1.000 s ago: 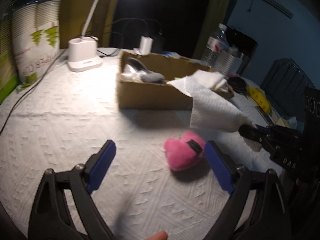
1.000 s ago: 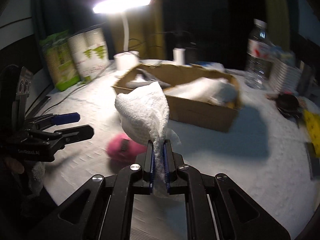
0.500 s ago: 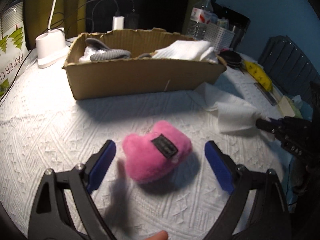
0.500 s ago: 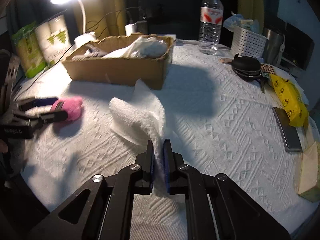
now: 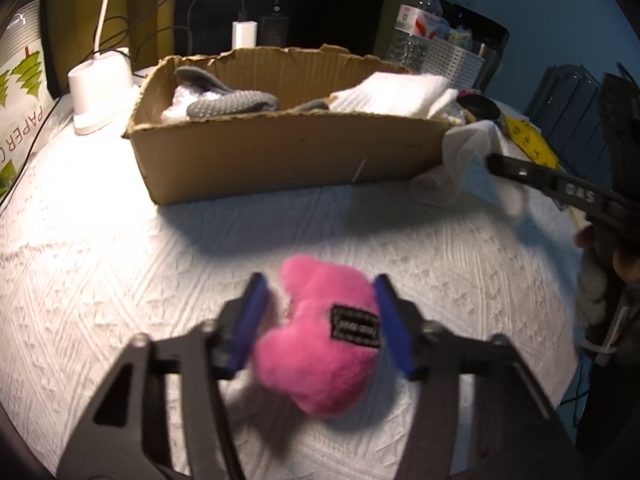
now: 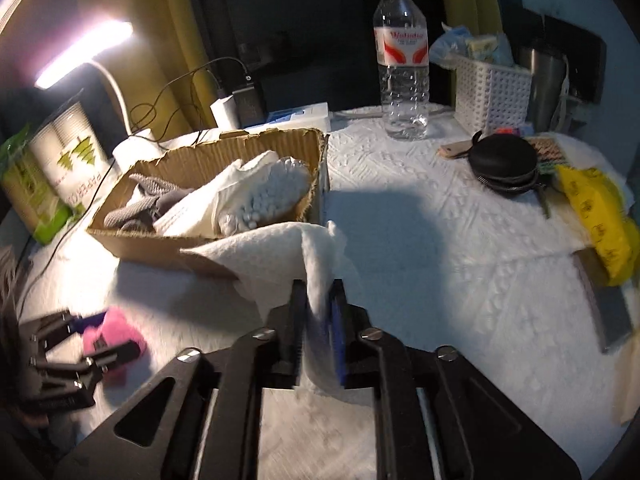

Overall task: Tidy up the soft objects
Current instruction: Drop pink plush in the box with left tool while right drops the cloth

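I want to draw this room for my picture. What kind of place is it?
Probably a room at home, at a cluttered table with a white textured cloth. A lit white desk lamp, a clear plastic water bottle and a brown cardboard box of soft things sit on it.

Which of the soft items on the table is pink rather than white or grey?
The plush toy between the left tool's pads; the paper towel is white, the box's cloths white and grey.
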`<state>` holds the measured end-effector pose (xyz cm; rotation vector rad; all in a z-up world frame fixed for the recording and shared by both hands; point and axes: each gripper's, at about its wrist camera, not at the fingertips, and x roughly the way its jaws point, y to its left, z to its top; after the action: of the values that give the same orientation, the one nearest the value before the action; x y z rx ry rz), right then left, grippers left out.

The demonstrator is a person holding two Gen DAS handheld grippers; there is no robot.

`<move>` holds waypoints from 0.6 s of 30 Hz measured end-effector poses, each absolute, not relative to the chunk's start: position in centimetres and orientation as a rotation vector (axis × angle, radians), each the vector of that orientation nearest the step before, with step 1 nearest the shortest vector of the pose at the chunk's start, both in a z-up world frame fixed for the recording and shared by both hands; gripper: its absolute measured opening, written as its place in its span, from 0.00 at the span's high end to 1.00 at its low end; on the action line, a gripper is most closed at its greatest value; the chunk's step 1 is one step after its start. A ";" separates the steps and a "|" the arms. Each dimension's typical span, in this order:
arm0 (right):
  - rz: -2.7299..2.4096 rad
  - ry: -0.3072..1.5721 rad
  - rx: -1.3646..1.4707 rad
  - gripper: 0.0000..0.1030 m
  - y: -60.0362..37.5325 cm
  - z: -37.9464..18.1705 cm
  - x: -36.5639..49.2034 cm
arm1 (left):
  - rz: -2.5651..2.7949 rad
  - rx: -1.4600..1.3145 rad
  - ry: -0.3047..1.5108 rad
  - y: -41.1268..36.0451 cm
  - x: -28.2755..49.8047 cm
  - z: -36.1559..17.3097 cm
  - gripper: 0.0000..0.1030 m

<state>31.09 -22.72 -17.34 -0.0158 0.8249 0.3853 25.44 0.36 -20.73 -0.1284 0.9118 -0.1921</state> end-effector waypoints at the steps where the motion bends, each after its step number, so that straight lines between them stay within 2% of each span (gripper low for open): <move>1: 0.393 0.835 -0.008 0.60 -22.4 -17.6 31.4 | -0.201 -0.129 0.912 0.4 25.5 -20.7 0.54; 2: 0.405 0.843 0.004 0.50 -22.1 -17.8 31.5 | -0.207 -0.129 0.910 0.4 25.5 -20.7 0.56; 5: 0.448 0.853 0.020 0.36 -21.3 -18.0 31.6 | -0.227 -0.136 0.904 0.5 25.4 -20.7 0.59; 12: 0.433 0.847 -0.019 0.35 -19.4 -18.4 32.4 | -0.252 -0.179 0.869 1.2 24.8 -20.0 0.61; 13: 0.419 0.842 -0.037 0.46 -19.3 -18.4 32.4 | -0.254 -0.188 0.863 1.4 24.6 -19.9 0.61; 14: 0.402 0.837 -0.060 0.61 -19.2 -18.5 32.4 | -0.258 -0.196 0.857 1.6 24.5 -19.7 0.61; 16: 0.378 0.834 -0.083 0.80 -19.4 -18.7 32.2 | -0.267 -0.216 0.841 2.0 24.1 -19.3 0.61; 17: 0.382 0.836 -0.080 0.88 -19.7 -18.7 32.1 | -0.270 -0.226 0.834 2.2 24.0 -19.0 0.61; 18: 0.382 0.835 -0.077 0.88 -20.0 -18.7 31.9 | -0.273 -0.234 0.824 2.4 23.8 -18.8 0.61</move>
<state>31.94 -20.01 -18.72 -0.0773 0.8352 0.3824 23.82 2.41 -18.76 -0.2343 0.8245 -0.2733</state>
